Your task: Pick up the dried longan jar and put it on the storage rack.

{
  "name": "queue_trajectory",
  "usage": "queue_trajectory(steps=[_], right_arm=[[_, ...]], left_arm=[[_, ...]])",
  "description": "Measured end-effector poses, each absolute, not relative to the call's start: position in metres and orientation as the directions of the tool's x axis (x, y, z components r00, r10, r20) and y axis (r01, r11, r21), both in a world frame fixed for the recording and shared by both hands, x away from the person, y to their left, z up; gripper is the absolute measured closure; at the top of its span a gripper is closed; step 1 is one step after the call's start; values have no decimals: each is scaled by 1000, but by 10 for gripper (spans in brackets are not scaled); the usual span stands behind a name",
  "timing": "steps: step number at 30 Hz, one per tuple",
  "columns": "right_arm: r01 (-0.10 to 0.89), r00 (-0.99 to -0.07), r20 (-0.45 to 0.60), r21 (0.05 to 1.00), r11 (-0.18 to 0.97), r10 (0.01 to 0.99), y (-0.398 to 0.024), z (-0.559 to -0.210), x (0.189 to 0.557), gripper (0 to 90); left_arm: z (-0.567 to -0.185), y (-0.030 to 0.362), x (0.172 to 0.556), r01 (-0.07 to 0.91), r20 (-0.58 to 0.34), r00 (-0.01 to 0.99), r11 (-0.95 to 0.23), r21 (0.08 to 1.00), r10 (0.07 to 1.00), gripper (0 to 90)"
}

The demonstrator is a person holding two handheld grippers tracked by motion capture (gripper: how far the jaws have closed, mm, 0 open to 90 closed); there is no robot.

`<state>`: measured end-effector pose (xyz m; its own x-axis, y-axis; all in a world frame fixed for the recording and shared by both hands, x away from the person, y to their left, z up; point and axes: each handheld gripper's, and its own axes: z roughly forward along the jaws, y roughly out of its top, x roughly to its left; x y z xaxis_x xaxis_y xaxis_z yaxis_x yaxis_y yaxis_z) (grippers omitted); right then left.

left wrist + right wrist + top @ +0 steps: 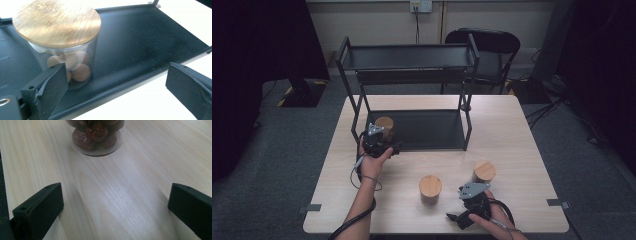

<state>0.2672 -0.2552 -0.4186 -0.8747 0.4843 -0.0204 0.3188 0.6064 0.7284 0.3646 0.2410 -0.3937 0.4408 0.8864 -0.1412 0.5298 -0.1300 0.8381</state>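
Jars are being moved onto the black shelf rack (412,131), and one glass jar (60,45) already stands at the left end of its bottom tray. Left gripper (112,82) sits at the tray's near edge with jaws wide apart, the jar just beside its left jaw and not clamped. Backing straight toward the near side, level, would best avoid nudging it (the left jaw is close). This jar is clear, round, capped by a flat bamboo lid, and holds pale brown balls. Right gripper (115,207), jaws apart and empty, faces a jar of dark wrinkled fruit (96,135) on the table (522,130).
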Motion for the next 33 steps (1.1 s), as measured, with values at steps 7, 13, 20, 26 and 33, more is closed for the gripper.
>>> queue_trajectory(steps=[7,13,20,26,33], right_arm=[[319,-875,-20,729,606,484,-255,-419,267,0],[319,-875,-20,728,606,484,-255,-419,267,0],[319,-875,-20,729,606,484,-255,-419,267,0],[319,-875,-20,729,606,484,-255,-419,267,0],[319,-875,-20,729,606,484,-255,-419,267,0]], left_arm=[[-394,241,363,520,-145,472,-142,842,870,39],[-392,244,361,505,-147,511,-158,848,847,23],[-386,250,360,511,-138,550,-201,836,824,24],[-388,254,356,510,-133,564,-217,833,815,24],[-392,259,352,514,-142,572,-218,830,808,24]])
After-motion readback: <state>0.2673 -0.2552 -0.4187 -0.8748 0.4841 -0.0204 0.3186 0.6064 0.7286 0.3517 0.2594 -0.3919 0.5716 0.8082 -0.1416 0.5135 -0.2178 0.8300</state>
